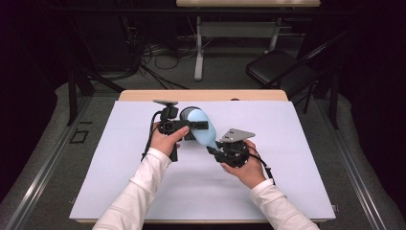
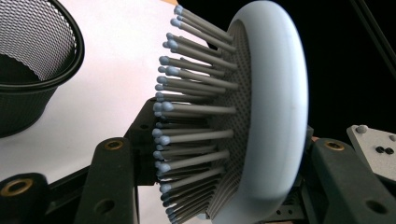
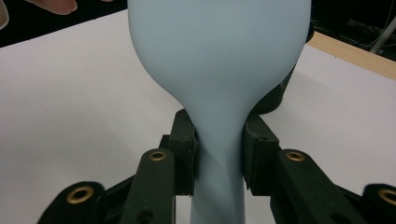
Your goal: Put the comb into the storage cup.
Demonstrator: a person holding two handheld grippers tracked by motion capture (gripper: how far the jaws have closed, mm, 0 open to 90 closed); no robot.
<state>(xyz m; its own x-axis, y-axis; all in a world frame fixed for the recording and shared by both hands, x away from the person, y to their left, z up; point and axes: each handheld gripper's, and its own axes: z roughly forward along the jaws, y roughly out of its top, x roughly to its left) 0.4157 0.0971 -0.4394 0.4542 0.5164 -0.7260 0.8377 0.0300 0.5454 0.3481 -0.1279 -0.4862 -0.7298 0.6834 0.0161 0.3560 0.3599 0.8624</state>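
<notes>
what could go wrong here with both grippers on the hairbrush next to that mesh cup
The hairbrush is gripped at both ends: the right gripper clamps its narrow handle, the left gripper straddles its head. Pulling in different directions could twist it loose. The smooth handle might slip. The mesh cup sits close and could get knocked.

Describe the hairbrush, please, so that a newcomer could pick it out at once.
On the white table, look between the two grippers near the middle. The hairbrush is the pale blue paddle, its handle clamped by the right gripper. Unlike the black mesh cup beside it, it has blue-tipped grey bristles.
</notes>
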